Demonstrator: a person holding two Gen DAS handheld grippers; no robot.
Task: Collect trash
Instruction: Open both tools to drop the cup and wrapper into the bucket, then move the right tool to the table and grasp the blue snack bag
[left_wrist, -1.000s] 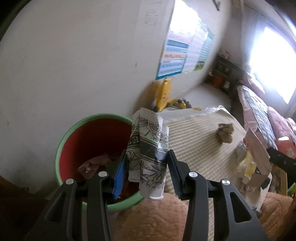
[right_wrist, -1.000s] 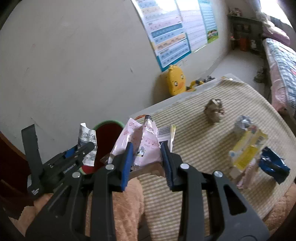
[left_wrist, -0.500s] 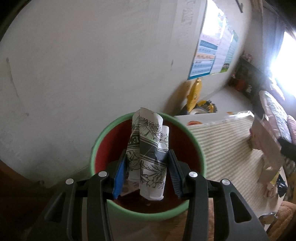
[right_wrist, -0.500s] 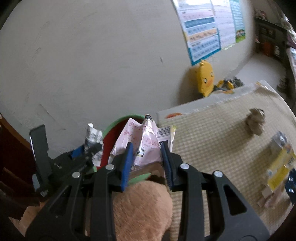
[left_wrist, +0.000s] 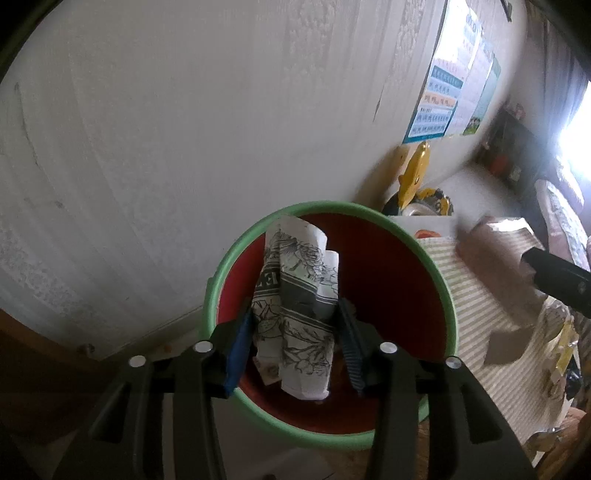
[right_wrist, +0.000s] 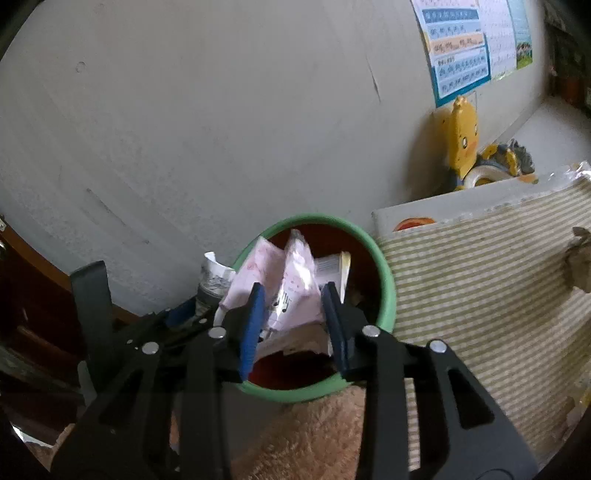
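My left gripper (left_wrist: 295, 325) is shut on a crumpled paper cup with a black flower print (left_wrist: 299, 295) and holds it over the mouth of a red bin with a green rim (left_wrist: 448, 295). My right gripper (right_wrist: 293, 306) is shut on a pink printed wrapper (right_wrist: 291, 284) and holds it over the same bin (right_wrist: 388, 288). The left gripper and its cup (right_wrist: 212, 280) show at the left of the right wrist view. The right gripper's finger (left_wrist: 554, 275) and blurred wrapper show at the right of the left wrist view.
The bin stands against a white wall, beside a striped green mat (right_wrist: 480, 280) with a crumpled brown paper (right_wrist: 580, 258) on it. More wrappers (left_wrist: 565, 343) lie at the mat's right. A yellow duck toy (right_wrist: 461, 140) stands by the wall. A fuzzy peach fabric (right_wrist: 314, 435) lies in front.
Both grippers have swung left from the mat toward the wall and now hold their trash over the bin's mouth. Both stay shut on what they carry.
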